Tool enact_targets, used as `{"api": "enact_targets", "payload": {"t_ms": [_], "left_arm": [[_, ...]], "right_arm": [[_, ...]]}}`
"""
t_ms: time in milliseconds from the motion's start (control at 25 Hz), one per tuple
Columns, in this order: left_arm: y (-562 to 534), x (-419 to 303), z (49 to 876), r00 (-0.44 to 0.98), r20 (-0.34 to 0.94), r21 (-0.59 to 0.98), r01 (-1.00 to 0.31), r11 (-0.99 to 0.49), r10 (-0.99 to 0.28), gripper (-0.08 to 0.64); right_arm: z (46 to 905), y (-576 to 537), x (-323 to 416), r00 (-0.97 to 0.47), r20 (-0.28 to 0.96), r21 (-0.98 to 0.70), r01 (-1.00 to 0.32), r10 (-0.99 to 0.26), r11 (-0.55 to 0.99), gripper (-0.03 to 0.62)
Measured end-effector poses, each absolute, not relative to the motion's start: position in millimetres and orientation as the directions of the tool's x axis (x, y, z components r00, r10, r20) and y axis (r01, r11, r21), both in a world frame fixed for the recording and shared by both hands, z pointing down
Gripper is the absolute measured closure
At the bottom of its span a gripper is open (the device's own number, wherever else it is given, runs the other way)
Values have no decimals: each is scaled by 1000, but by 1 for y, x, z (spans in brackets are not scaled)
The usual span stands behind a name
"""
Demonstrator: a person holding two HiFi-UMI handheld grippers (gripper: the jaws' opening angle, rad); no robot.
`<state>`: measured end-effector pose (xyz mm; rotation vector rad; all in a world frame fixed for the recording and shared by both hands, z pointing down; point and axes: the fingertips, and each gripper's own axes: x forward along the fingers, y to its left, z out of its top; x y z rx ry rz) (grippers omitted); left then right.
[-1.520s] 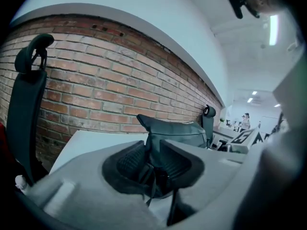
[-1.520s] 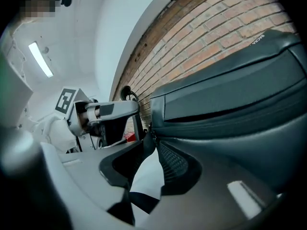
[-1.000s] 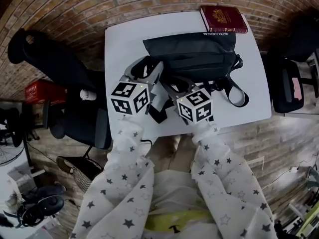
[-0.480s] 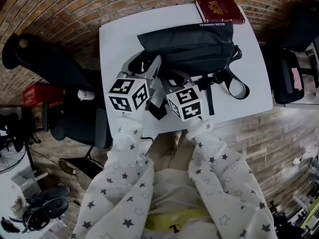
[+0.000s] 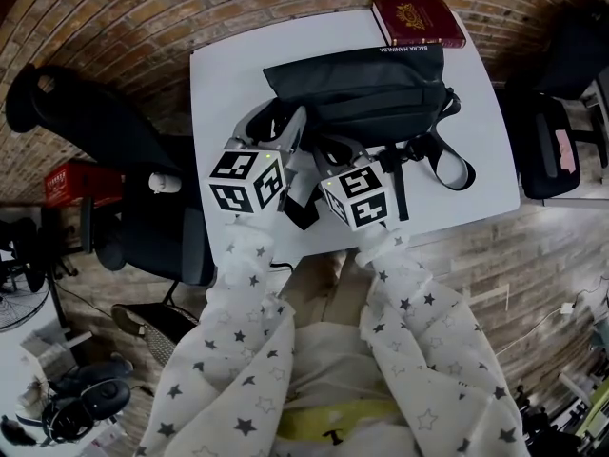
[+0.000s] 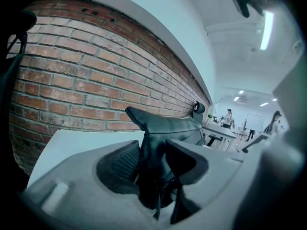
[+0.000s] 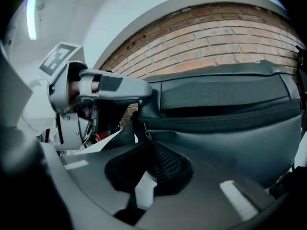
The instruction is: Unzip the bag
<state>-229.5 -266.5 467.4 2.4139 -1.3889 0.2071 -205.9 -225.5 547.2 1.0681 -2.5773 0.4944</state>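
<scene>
A black bag [image 5: 381, 93] lies across the white table [image 5: 219, 84]. At the bag's left end, my left gripper [image 5: 276, 127] has its jaws wide and closing. In the left gripper view the gripper [image 6: 152, 152] has a fold of the bag [image 6: 163, 128] filling the gap between its pads. Just right of it, my right gripper [image 5: 335, 150] is closing. In the right gripper view the gripper [image 7: 151, 152] has its pads nearly together on the zipper pull [image 7: 144, 132], which hangs from the bag [image 7: 230, 128] at the closed zip's end.
A red book [image 5: 419, 22] lies at the table's far edge, touching the bag. A black office chair [image 5: 105, 131] stands left of the table with a red box [image 5: 81, 174] near it. Another dark chair [image 5: 552, 150] stands to the right. The bag's strap [image 5: 447, 165] loops toward the front edge.
Both grippers have drawn in a little toward the bag's left end, the right one shifting leftward. Over the last half second they have hardly moved.
</scene>
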Motion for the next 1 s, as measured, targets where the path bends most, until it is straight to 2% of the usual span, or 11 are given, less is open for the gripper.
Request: {"api": "enact_targets", "payload": {"t_ms": [520,1000], "left_arm": [[-267,-254,472,494,292,177,-870,-461,-819,428],[-265,-257,473,481,295,165,-877,-452,-826,437]], "right_arm": [[545,-228,-217,-650,447,-187,-740,-615,646,577],[540,-229,-210,-659,474,-180,-721,-584,669,575]]}}
